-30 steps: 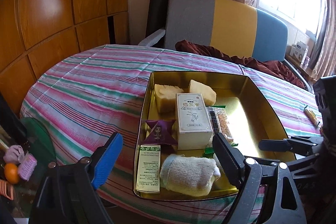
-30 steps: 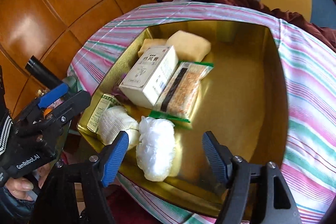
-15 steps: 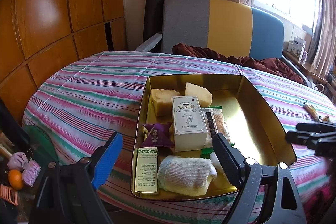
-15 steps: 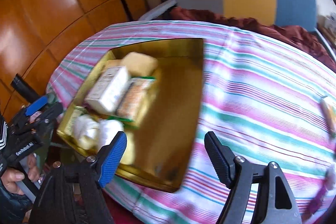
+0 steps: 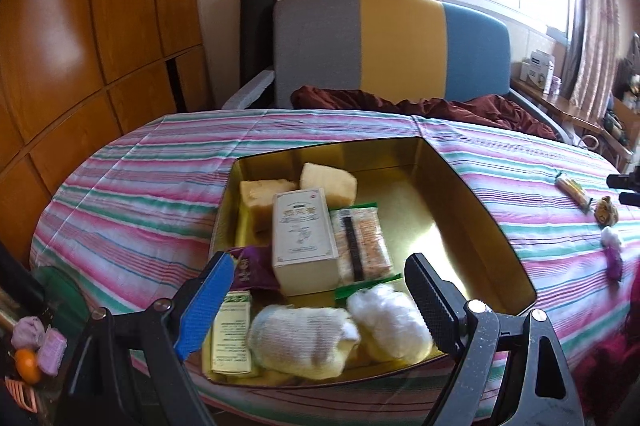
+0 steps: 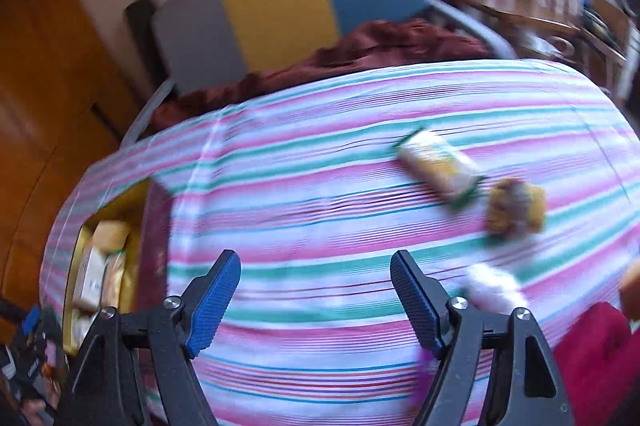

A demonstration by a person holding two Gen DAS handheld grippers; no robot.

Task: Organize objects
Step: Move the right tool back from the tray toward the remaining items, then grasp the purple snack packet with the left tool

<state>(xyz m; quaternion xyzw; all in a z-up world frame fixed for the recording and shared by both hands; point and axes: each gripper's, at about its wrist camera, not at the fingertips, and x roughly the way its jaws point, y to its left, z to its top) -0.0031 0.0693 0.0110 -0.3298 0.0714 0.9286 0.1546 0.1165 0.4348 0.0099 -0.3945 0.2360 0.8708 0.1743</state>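
A gold tray point(image 5: 484, 214) on the striped tablecloth holds a white box point(image 5: 302, 234), a snack packet point(image 5: 362, 244), two yellow blocks, a purple packet, a green-and-white box, a white sock point(image 5: 300, 340) and a white plastic wad point(image 5: 390, 316). My left gripper point(image 5: 320, 302) is open and empty above the tray's near end. My right gripper point(image 6: 316, 294) is open and empty over bare cloth, right of the tray point(image 6: 80, 238). Loose on the cloth to its right lie a wrapped snack bar point(image 6: 438, 166), a small yellow-brown item point(image 6: 516, 208) and a white-pink item point(image 6: 494, 288). The right view is blurred.
A grey, yellow and blue chair point(image 5: 394, 46) with a dark red cloth point(image 5: 400, 104) stands behind the table. Wooden panels point(image 5: 80, 46) line the left wall. A side shelf with small things point(image 5: 32, 346) sits at the lower left. A red cloth point(image 6: 592, 346) lies near the right gripper.
My right gripper has swung right, from over the tray to the bare cloth near the loose items. The left gripper has shifted slightly; the white wad now lies in the tray.
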